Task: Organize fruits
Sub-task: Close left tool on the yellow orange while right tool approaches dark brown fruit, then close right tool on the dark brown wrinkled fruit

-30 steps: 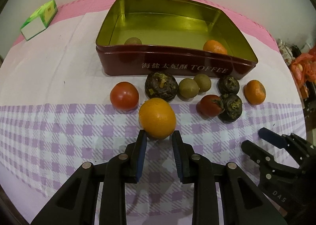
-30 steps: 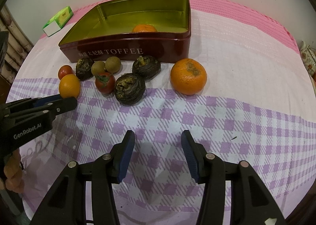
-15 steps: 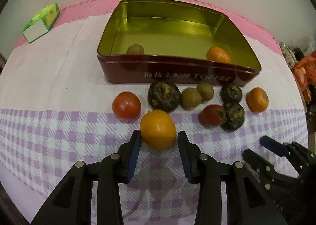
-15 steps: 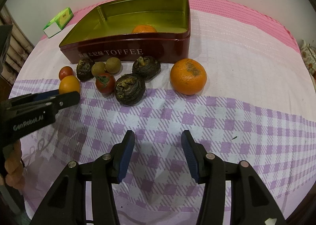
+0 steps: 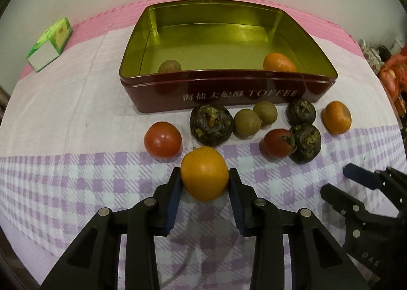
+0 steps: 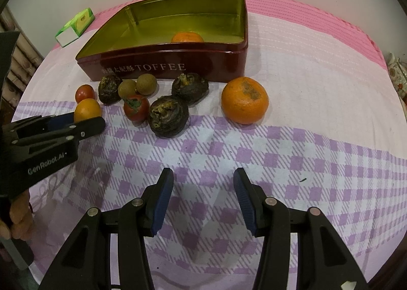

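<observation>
Fruits lie in a loose row on the checked tablecloth point(image 6: 292, 152) just in front of the red toffee tin point(image 5: 229, 91), and one of them, a smooth orange point(image 5: 204, 173), sits between the blue pads of the left gripper point(image 5: 204, 183), which reaches in low and level from the near edge with both pads pressed against the fruit's sides. From the right wrist view that gripper point(image 6: 86, 122) comes in from the left margin, almost flat over the cloth, its fingertips at the orange point(image 6: 87, 110), with the holder's fingers point(image 6: 17, 216) wrapped under its handle. The right gripper point(image 6: 203, 188) hangs above bare cloth well short of the row, its jaws spread wide with nothing between them, pointing toward the tin. Beside the gripped orange stand a red tomato point(image 5: 162, 139) and a dark knobbly fruit point(image 5: 211, 125); further right are two brown-green round fruits point(image 5: 255, 118), a second tomato point(image 5: 277, 143), two more dark fruits point(image 5: 304, 133) and a mandarin point(image 5: 336, 117). Inside the tin rest a small brown fruit point(image 5: 170, 66) and another mandarin point(image 5: 279, 62). A green carton point(image 5: 49, 44) lies well off to the left.
</observation>
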Demonstrator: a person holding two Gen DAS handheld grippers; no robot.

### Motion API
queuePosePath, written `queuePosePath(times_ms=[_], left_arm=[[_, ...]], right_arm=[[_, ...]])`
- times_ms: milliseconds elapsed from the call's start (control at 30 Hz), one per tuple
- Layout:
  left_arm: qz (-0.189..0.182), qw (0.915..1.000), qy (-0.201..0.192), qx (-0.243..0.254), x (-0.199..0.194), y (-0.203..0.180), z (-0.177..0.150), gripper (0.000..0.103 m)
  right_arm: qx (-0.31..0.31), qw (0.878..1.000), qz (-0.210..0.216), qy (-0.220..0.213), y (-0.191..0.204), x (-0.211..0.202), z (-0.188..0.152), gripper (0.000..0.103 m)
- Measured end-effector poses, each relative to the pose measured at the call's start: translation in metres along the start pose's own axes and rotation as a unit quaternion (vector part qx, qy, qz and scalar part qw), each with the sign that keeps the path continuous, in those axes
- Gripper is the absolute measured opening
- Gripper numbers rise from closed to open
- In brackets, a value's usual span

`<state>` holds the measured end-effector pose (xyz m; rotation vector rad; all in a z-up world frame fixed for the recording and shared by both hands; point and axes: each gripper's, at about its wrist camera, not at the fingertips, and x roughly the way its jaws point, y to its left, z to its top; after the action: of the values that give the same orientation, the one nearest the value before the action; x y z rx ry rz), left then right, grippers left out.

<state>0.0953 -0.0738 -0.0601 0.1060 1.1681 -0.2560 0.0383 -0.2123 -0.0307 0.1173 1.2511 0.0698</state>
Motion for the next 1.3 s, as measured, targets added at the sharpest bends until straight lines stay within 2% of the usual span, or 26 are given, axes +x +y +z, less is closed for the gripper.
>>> queuePosePath(times_ms=[233, 833, 933, 1067, 1300], left_arm=[[-0.010, 0.9996, 0.006, -0.024, -0.004, 0.026, -0.010, 0.037], [-0.026, 0.9990, 0.001, -0.035, -0.013, 0.070, -0.021, 0.037], [-0.026, 0.9991, 0.001, -0.035, -0.014, 0.073, -0.022, 0.037], [-0.019, 0.9995, -0.002, -0.026, -0.014, 0.073, -0.021, 0.037], [-0.020, 0.9994, -0.003, -0.027, -0.013, 0.071, -0.021, 0.037]], right_arm=[[-0.020, 1.000, 0.002, 0.001, 0.013, 0.006, 0.008, 0.047], [-0.047, 0.998, -0.025, -0.014, 0.042, 0.026, 0.043, 0.047], [-0.046, 0.998, -0.028, -0.014, 0.044, 0.028, 0.045, 0.046], [-0.052, 0.998, -0.027, -0.016, 0.046, 0.027, 0.044, 0.036], [-0.047, 0.999, -0.022, -0.016, 0.047, 0.027, 0.042, 0.035]])
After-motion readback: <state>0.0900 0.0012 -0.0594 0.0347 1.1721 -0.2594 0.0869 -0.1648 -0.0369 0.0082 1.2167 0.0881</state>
